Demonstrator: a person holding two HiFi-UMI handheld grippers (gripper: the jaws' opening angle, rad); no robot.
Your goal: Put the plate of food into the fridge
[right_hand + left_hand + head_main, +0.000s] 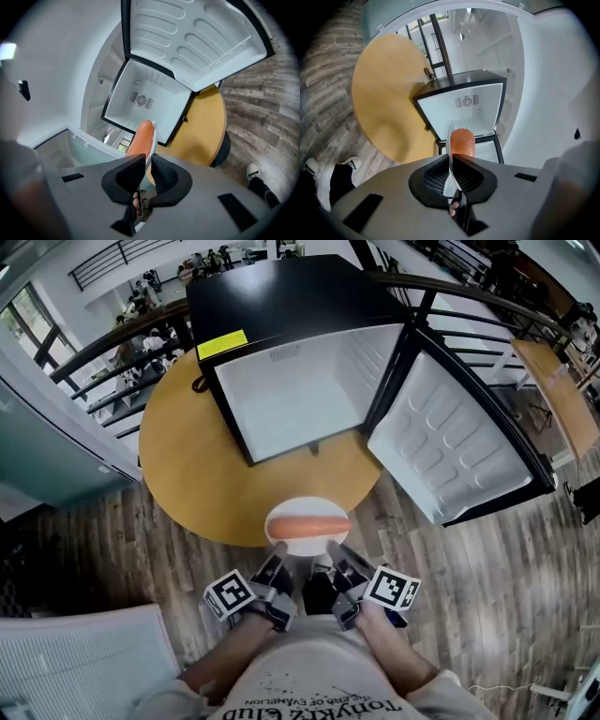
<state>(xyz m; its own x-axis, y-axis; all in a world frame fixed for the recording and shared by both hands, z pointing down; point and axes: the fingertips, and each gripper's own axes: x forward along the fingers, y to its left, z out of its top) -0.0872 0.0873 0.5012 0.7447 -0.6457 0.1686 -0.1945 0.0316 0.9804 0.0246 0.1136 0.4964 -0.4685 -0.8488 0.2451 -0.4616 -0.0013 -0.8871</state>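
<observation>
Left gripper: jaws pinched on the near rim of the white plate, which shows edge-on between the pads in its own view. Right gripper: jaws likewise clamped on the same rim, just beside the left one. In the head view both grippers sit side by side at the plate's near edge, marker cubes turned outward. Plate held roughly level above the near edge of the round wooden table, carrying one long orange-red sausage lying crosswise. Beyond the plate, a small black fridge stands on the table, white interior exposed. Its door is swung wide to the right, the moulded inner side showing. Wood-plank floor surrounds the table; black railing behind the fridge.
</observation>
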